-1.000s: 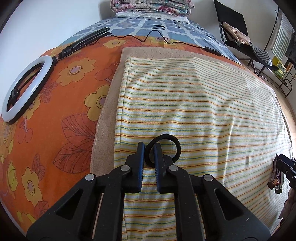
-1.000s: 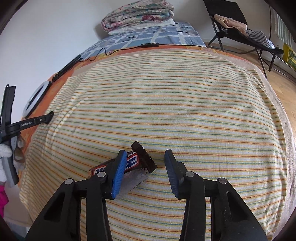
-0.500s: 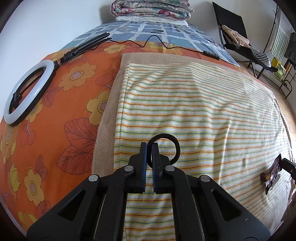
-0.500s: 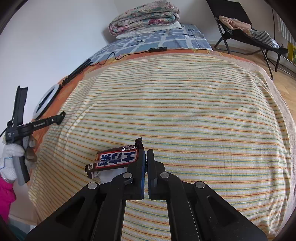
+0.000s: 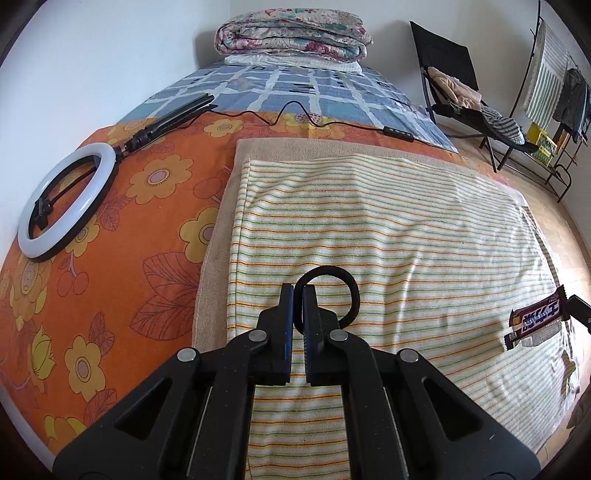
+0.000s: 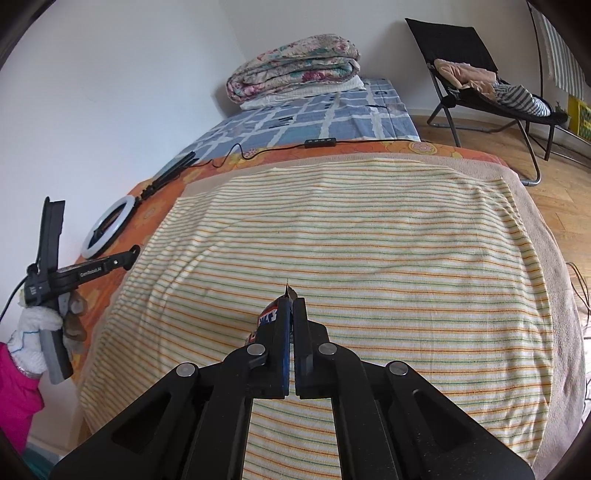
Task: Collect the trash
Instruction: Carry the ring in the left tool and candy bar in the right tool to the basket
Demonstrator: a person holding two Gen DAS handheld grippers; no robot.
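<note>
A bed (image 5: 110,229) with an orange flowered sheet fills a white-walled room, a striped towel (image 5: 388,229) spread across its near half over a beige one. At the far end a folded floral quilt (image 5: 291,35) rests on a blue checked sheet, and a black folding chair (image 6: 476,70) piled with clothes stands on the wooden floor to the right. A white ring light (image 5: 66,201) lies flat on the orange sheet beside the wall, its cable trailing across the bed.

The left tongs (image 5: 298,295), seen from the left wrist camera, are closed on a black hair tie (image 5: 349,291), pinching its left edge so the loop stands out past the tips above the towel. The right tongs (image 6: 291,306) are clamped on one end of a candy bar wrapper (image 6: 267,317), held clear of the towel; from the right wrist camera the wrapper shows only edge-on beside the left finger, while the left wrist camera shows it at the far right (image 5: 535,317), red, white and blue lettering facing out, hanging over the towel's right side.

A gloved hand (image 6: 37,325) with a pink sleeve grips the left tool's handle at the bed's edge
</note>
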